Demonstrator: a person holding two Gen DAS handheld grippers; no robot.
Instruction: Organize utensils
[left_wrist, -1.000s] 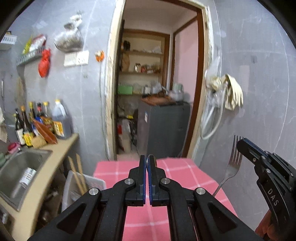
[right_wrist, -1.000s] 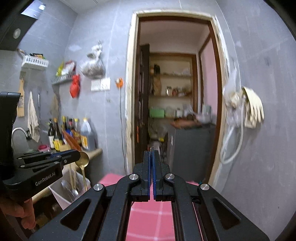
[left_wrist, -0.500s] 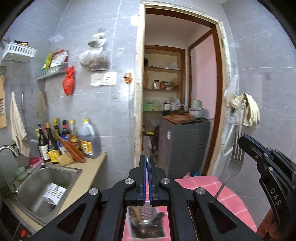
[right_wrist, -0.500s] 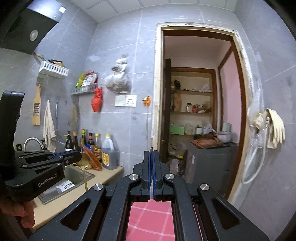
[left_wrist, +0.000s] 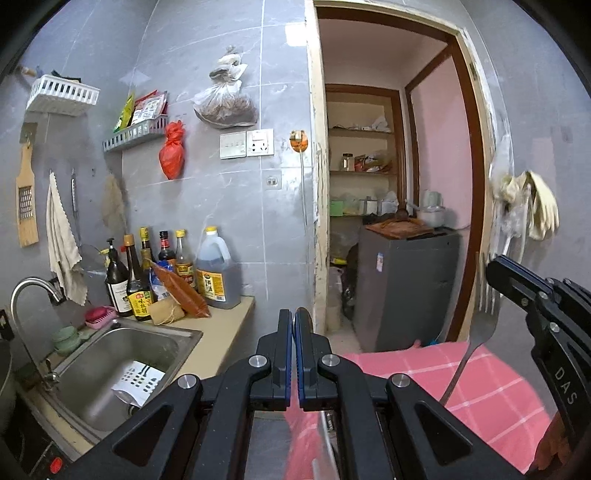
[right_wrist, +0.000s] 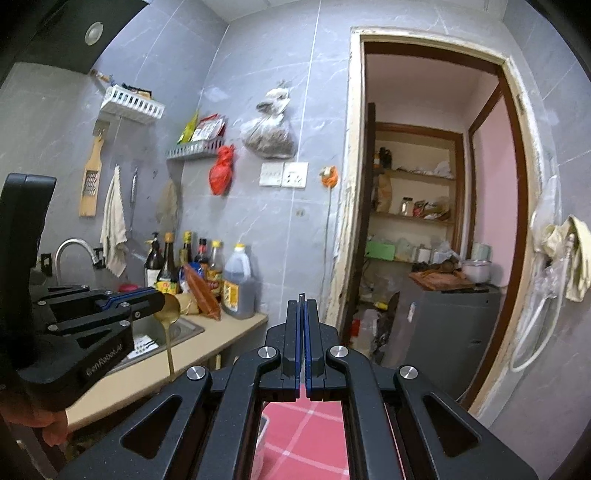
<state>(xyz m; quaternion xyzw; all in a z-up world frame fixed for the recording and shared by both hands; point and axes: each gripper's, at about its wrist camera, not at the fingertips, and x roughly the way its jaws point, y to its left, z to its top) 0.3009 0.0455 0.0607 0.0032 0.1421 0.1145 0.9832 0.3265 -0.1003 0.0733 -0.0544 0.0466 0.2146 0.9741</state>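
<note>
Carrying both utensils at once. Left tool (left_wrist: 293, 354) was clamped on a gold spoon (right_wrist: 168, 314), bowl pinched at the tips, handle hanging straight down over the desk (right_wrist: 207, 354) edge beside the sink (left_wrist: 110, 369). Right tool (right_wrist: 304, 347) was clamped on a fork (left_wrist: 480, 332), tines up in the jaws, handle trailing down over the pink cloth (left_wrist: 480, 387).

Both grips sat at the head end, so the long handles could swing. Advice for the carry: hold both tools steady, move smoothly, avoid wrist rolls, and keep the hanging handles clear of the bottles (left_wrist: 147, 280) and the tap (left_wrist: 29, 291). No holder for the utensils showed in either view; the drop-off spot was probably out of frame.
</note>
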